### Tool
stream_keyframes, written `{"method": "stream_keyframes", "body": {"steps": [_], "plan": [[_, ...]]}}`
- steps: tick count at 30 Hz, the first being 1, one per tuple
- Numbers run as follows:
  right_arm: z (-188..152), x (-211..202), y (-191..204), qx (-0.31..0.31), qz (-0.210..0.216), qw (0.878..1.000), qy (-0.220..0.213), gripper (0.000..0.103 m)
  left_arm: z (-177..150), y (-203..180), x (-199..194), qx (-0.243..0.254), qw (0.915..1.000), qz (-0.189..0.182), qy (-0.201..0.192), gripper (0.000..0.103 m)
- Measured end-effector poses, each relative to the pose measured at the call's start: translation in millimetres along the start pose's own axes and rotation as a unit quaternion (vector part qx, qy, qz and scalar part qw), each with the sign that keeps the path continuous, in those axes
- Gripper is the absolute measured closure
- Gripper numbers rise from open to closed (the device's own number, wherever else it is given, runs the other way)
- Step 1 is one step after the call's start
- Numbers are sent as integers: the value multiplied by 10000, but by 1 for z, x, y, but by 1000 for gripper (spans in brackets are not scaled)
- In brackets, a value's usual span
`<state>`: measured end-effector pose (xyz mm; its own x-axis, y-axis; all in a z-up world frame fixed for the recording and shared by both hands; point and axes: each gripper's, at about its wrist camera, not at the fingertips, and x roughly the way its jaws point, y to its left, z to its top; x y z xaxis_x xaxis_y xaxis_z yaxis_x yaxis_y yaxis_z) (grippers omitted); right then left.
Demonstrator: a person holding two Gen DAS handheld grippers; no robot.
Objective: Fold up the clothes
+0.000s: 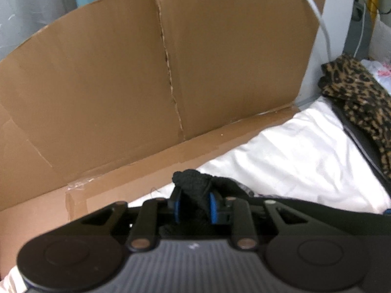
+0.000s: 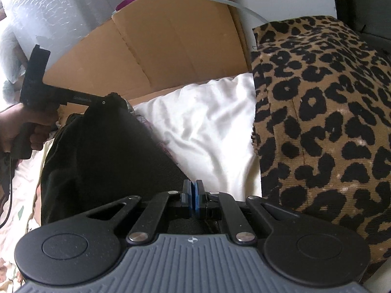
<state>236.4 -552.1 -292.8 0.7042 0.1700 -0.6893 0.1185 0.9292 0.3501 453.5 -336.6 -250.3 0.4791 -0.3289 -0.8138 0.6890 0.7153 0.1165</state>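
A black knit garment [image 2: 102,161] hangs stretched between both grippers over the white bedding [image 2: 210,127]. In the left wrist view my left gripper [image 1: 193,202] is shut on a bunched corner of the black garment [image 1: 193,183], which sticks up between the blue pads [image 1: 212,207]. The right wrist view shows the left gripper [image 2: 107,100] from the side, held by a hand [image 2: 22,127], pinching the garment's far corner. My right gripper [image 2: 194,195] has its blue pads pressed together at the garment's near corner, with black cloth showing beneath the fingers.
A large open cardboard box [image 1: 146,73] stands against the far edge of the bed. A folded leopard-print cloth [image 2: 317,127] lies to the right on the bedding [image 1: 293,151]. A grey cable [image 2: 220,0] hangs over the box. Bubble wrap [image 2: 48,12] is at the back left.
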Motion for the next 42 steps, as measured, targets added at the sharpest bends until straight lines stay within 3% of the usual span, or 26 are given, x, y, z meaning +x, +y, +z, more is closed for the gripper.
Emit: {"method": "stream_keyframes", "body": {"steps": [2,4,10,15,19,29,32,33,36,42], "plan": [[-1,2,1,-60,-49,10000,25,103,0,-1,3,-18,9999,128,75,61],[-1,2,1,-98,-106,9999,36,102,-1,1,-1,-28,9995,289,83,45],[2,-8,-2,-73,-142,9997,-167,100,-7,23,-31,-147,9992,358,-74,31],[2,-15,3,-78,-64,9994,-327,100,-21,54,-71,-313,9967,721,-192,31],[1,-17,14,-181,60,9991,-377,100,-39,77,-84,-594,9955,727,-91,31],[-7,-6,29,-326,209,9991,-196,100,-66,82,-48,-725,9948,659,281,31],[-9,-1,24,-241,106,9996,-119,100,-73,82,-36,-734,9944,654,380,28],[-9,1,21,-207,50,9997,-80,100,-76,82,-32,-736,9943,653,413,21],[-12,7,11,-88,-98,9999,30,99,-73,82,-23,-709,9937,796,357,16],[-15,10,4,-79,-258,9996,-37,98,-66,77,-27,-588,9924,1033,311,19]]}}
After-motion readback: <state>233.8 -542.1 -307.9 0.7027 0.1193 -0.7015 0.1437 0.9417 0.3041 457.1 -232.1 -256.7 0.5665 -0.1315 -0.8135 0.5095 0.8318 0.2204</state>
